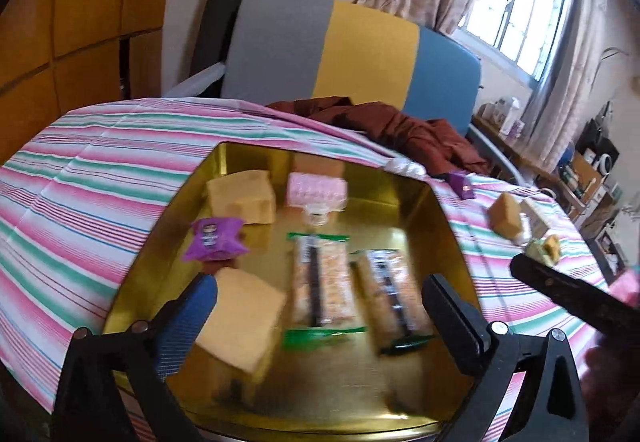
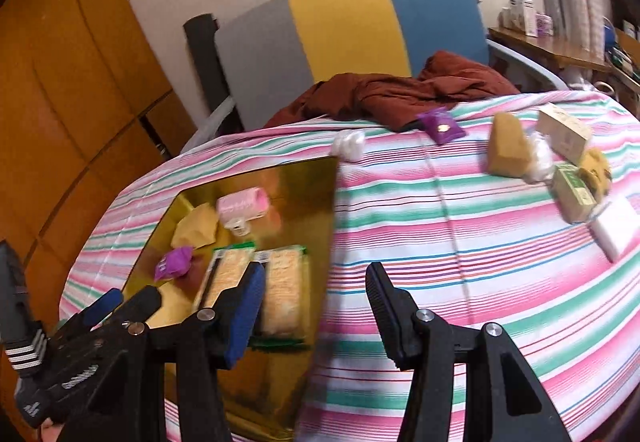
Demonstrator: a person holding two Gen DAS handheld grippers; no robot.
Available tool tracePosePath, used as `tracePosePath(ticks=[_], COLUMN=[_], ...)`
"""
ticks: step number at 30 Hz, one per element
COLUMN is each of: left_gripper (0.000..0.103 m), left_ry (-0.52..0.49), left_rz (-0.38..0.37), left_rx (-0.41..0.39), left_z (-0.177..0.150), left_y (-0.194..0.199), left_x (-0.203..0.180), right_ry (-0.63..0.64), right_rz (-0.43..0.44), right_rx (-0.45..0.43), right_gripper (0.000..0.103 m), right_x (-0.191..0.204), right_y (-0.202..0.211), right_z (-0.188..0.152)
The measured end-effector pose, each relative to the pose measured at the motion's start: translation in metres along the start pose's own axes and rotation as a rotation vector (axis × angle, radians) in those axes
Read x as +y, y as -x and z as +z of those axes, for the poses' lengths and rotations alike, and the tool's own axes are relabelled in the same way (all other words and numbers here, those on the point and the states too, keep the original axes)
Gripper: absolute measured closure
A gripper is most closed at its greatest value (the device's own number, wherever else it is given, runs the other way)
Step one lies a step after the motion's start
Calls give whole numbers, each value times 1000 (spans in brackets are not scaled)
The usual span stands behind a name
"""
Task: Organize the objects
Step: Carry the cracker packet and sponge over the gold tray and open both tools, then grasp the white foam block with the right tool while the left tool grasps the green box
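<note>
A gold tray (image 1: 448, 218) (image 2: 328, 202) lies on the striped tablecloth. In it are two long cracker packs (image 1: 320, 282) (image 2: 284, 282), two yellow sponge blocks (image 1: 240, 318), a purple snack packet (image 1: 214, 234) (image 2: 173, 262) and a pink packet (image 1: 316, 190) (image 2: 242, 204). My left gripper (image 1: 320, 294) is open and empty, low over the tray's near end. My right gripper (image 2: 316, 282) is open and empty above the tray's right edge. Loose on the cloth to the right are a purple packet (image 2: 440, 126), a tan sponge (image 2: 506, 150), small boxes (image 2: 572, 194) and a white block (image 2: 616, 230).
A brown cloth (image 2: 400, 90) is bunched at the table's far edge before a grey, yellow and blue chair back (image 2: 340, 26). White wrapped pieces (image 2: 348, 144) lie near the tray's far corner. A cluttered shelf (image 1: 580, 170) stands at right under the window.
</note>
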State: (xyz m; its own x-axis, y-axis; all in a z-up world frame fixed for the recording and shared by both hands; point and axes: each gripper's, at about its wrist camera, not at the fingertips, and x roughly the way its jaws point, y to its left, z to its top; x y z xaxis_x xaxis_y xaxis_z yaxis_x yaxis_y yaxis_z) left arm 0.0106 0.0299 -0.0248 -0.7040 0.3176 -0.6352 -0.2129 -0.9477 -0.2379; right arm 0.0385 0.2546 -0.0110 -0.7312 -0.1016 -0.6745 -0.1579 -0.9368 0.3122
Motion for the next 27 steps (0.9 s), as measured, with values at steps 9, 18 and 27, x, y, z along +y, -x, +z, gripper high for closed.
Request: tracePosePath(ticks=[9,18,27], left_gripper=[0,0,0], left_ry=[-48,-204,-253], left_rz=[-97,-177,-231], left_rx=[-6,-4,34], left_z=[0,-8,-13], left_y=[3,5,2], left_x=[-50,-110,-149], right_ry=[-189,-418,-605], right_rz=[-137,-301,-427], right_rx=[-50,-82,-142], right_gripper=[50,48,34], right_x=[-83,-180,-271], right_y=[18,39,54], right_z=[0,-17,-10])
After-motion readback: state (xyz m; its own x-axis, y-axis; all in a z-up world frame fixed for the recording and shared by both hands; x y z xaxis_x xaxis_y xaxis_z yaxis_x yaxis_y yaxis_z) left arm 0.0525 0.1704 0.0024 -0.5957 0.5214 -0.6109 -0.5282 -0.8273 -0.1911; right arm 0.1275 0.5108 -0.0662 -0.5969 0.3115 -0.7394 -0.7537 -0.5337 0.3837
